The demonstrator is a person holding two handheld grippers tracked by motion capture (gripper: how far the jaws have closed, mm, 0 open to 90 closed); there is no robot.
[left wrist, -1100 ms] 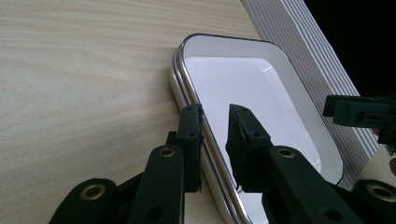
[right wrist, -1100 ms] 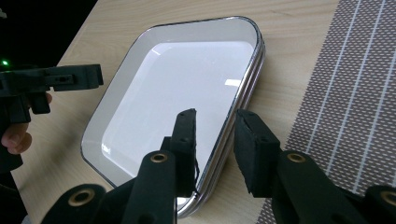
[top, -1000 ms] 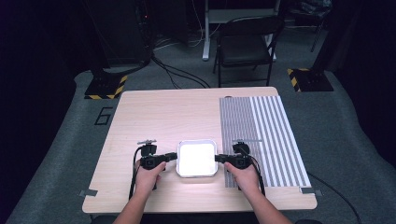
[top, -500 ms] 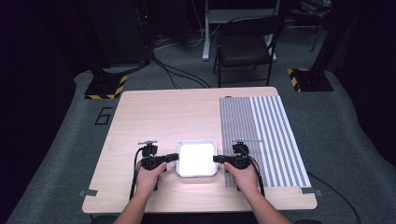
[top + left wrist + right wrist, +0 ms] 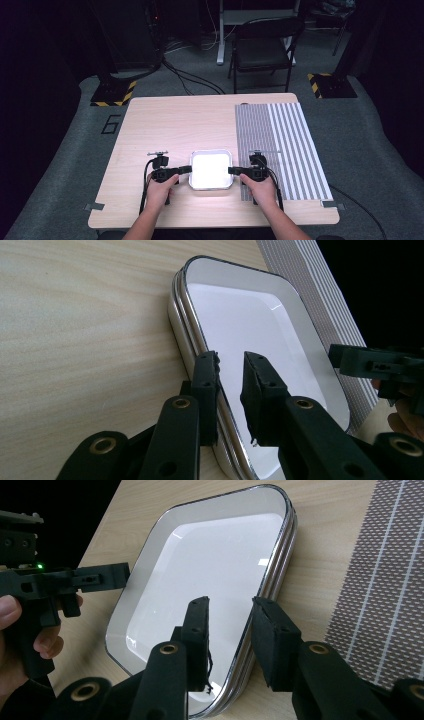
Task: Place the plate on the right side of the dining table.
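I count one white square enamel tray with dark rim, lower centre on the pale wooden table. My left gripper and right gripper, two total, each clamp an opposite rim.

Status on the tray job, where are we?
Done: both grippers have reached the white tray, left gripper at its left rim, right gripper at its right rim, and the jaws of each straddle the rim. In hand: a two-sided grip on what looks like a stack of trays. Left: the lift or move; the tray sits flat on the table.
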